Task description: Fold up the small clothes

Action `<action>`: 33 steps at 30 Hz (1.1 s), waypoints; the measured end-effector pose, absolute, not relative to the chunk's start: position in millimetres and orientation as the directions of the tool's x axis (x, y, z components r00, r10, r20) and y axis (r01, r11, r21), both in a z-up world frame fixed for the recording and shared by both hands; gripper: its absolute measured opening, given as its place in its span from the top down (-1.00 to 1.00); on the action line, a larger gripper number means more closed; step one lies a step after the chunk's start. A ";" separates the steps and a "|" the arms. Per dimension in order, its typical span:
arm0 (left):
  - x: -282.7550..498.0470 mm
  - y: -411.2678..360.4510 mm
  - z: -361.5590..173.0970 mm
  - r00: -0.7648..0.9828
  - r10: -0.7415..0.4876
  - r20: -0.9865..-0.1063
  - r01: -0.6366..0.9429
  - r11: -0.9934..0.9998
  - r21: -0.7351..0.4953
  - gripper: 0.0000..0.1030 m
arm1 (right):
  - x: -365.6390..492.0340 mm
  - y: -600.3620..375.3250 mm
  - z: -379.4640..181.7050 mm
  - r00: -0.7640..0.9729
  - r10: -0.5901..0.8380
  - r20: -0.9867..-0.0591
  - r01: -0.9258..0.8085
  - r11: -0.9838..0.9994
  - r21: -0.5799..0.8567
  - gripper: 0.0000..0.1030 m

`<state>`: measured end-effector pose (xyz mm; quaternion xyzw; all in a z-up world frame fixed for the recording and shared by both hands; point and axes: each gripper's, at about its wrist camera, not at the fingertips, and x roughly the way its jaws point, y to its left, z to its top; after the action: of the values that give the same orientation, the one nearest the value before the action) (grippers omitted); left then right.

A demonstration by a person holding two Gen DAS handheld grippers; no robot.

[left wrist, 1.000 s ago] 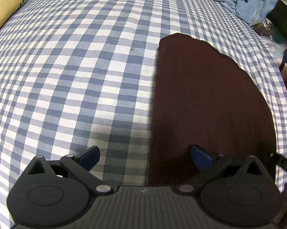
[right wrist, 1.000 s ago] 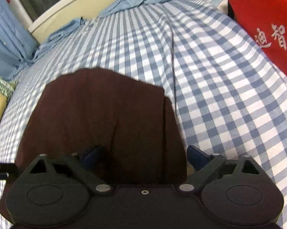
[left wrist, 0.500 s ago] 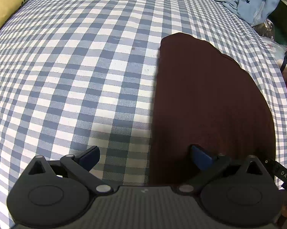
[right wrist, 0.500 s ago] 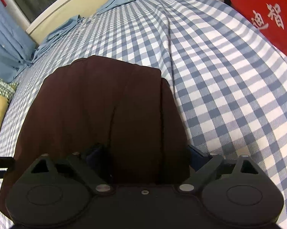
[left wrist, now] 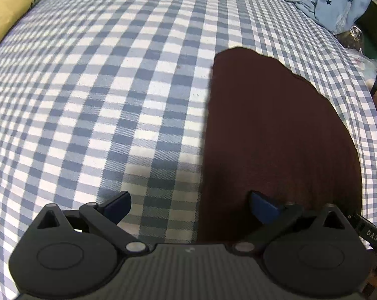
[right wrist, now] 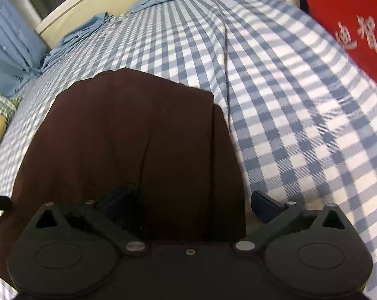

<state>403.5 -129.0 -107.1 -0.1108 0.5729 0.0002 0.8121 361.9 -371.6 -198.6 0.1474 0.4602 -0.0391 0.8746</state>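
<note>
A dark maroon garment (left wrist: 276,130) lies flat on the blue-and-white checked bed sheet (left wrist: 101,100). My left gripper (left wrist: 188,206) is open and straddles the garment's near left edge, with one finger on the sheet and the other on the cloth. In the right wrist view the garment (right wrist: 128,137) shows a folded layer along its right side. My right gripper (right wrist: 191,203) is open over the garment's near right edge, its left finger on the cloth and its right finger on the sheet (right wrist: 301,125).
Light blue clothes (left wrist: 338,2) lie at the far side of the bed. A tan pillow (left wrist: 5,22) sits at the far left. A red cloth with white characters (right wrist: 351,25) stands at the right. A cream bed frame (right wrist: 101,2) runs along the back.
Both grippers have edged slightly forward over the garment's near edge. The jaws stay open and the garment lies as before.
</note>
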 end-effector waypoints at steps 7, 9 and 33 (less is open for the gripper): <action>412.4 -122.0 -104.7 0.353 -0.269 -0.896 -0.105 0.940 -0.323 -0.99 | 363.6 -369.5 -193.7 0.620 0.039 -0.783 0.223 0.949 0.224 -0.99; 418.3 -122.7 -104.6 0.357 -0.272 -0.894 -0.074 0.945 -0.317 -0.98 | 363.2 -372.0 -192.6 0.640 0.054 -0.767 0.214 0.945 0.246 -0.99; 471.6 -141.5 -171.8 0.231 -0.332 -0.914 0.044 0.942 -0.331 -1.00 | 394.0 -368.4 -214.0 0.527 0.144 -0.838 0.200 0.937 0.287 -0.96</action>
<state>471.6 -141.5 -171.8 -0.1186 0.6080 -0.1213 0.7756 394.0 -368.4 -214.0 0.1772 0.4862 -0.0164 0.8555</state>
